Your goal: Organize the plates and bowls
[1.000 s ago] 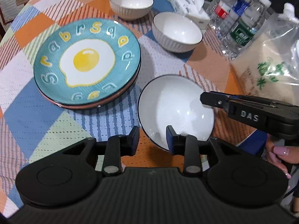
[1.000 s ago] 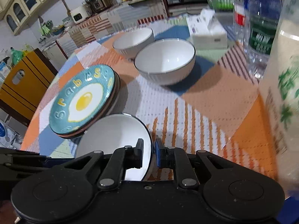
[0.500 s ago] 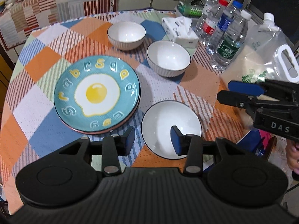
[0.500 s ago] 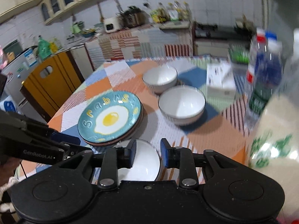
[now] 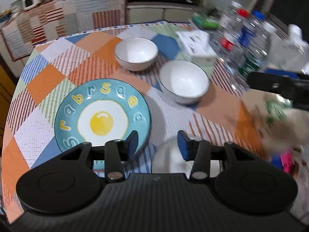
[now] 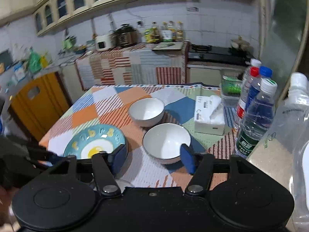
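Left tool (image 5: 157, 142): black two-finger tool with blue pads, held above the worktop; jaws partly apart and just opened further; nothing between the pads.
Right tool (image 6: 152, 159): same black build with blue pads; jaws spread wide, just opened further; nothing gripped. In the left wrist view its black body enters from the right edge, blurred.
White shallow plate with dark rim (image 5: 170, 159): lies flat on the worktop directly below the left tool, free of both tools, largely hidden behind the tool body.
Teal round plate with fried-egg picture and yellow letters (image 5: 102, 116): lies flat, just left of the white plate; whether it sits on another plate cannot be told.
Nearer white ceramic bowl with dark rim (image 6: 167, 143): upright and empty, beyond the white plate.
Farther white ceramic bowl (image 6: 146, 111): upright and empty, just behind the nearer bowl, apart from it.
Worktop (image 5: 38, 81): covered by a patchwork cloth of orange, blue, white and striped squares.
White tissue box (image 6: 209, 117): right of the bowls.
Clear plastic water bottles with red, blue and white caps (image 6: 255, 116): clustered at the right edge, beside the tissue box.
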`<state>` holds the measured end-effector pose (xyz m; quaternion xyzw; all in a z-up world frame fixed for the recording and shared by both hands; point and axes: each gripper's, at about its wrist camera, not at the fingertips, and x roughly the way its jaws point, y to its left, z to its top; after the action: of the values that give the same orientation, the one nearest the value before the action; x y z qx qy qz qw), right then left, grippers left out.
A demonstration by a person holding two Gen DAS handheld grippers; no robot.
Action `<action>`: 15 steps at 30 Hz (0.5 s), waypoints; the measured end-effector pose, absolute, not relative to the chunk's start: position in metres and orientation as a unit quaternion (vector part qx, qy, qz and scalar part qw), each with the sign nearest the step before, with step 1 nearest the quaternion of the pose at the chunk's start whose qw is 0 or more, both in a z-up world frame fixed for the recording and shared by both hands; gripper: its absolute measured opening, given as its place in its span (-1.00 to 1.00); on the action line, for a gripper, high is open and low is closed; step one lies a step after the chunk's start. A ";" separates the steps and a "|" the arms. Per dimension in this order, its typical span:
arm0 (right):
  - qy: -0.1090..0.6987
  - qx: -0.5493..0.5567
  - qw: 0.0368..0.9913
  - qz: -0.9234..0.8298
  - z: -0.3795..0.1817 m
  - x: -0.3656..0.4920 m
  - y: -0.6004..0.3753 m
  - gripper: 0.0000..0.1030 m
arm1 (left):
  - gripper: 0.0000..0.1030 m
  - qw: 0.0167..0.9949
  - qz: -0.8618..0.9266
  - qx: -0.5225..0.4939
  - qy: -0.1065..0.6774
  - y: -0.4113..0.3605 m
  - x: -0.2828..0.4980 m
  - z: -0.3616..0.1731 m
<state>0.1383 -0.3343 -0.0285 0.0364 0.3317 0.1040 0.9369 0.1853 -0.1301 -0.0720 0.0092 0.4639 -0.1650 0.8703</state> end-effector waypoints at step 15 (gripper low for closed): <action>0.370 0.200 0.904 0.074 -0.086 0.233 -0.363 0.37 | 0.68 0.909 -0.120 0.016 0.398 -0.154 0.273 -0.091</action>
<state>0.2326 -0.3629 -0.0858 0.1999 0.3701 0.0735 0.9042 0.2729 -0.1538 -0.0910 0.0163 0.3982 -0.1202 0.9092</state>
